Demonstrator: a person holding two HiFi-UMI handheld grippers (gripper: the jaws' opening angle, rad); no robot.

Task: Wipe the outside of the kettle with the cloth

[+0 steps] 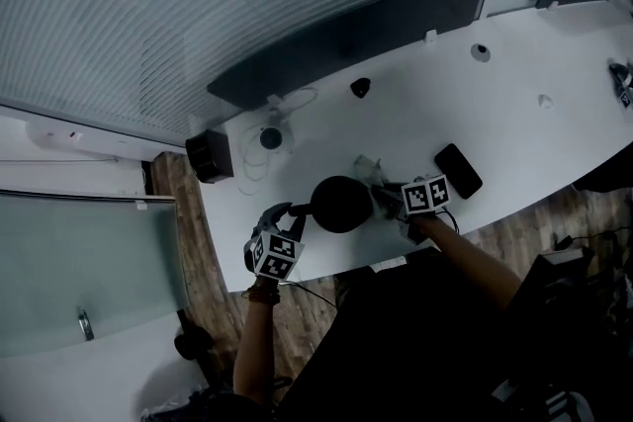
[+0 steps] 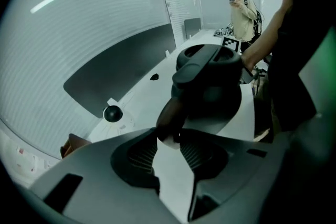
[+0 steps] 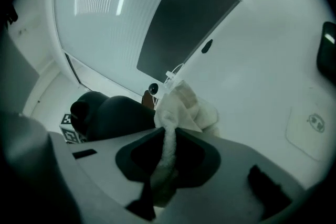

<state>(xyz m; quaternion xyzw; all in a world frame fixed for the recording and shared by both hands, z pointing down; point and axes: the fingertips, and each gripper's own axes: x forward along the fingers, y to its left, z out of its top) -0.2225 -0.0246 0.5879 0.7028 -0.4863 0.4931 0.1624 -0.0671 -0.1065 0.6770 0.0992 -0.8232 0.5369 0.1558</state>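
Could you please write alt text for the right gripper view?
The right gripper is shut on a white cloth, which bunches up just beyond it. A dark kettle stands close on the left, on a white table.

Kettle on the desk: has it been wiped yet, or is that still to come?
Done: the right gripper is shut on the cloth, beside the kettle. In hand: the left gripper's open jaws straddle the kettle's handle, likely to steady it. Left: the wiping itself; the cloth isn't visibly touching the kettle.
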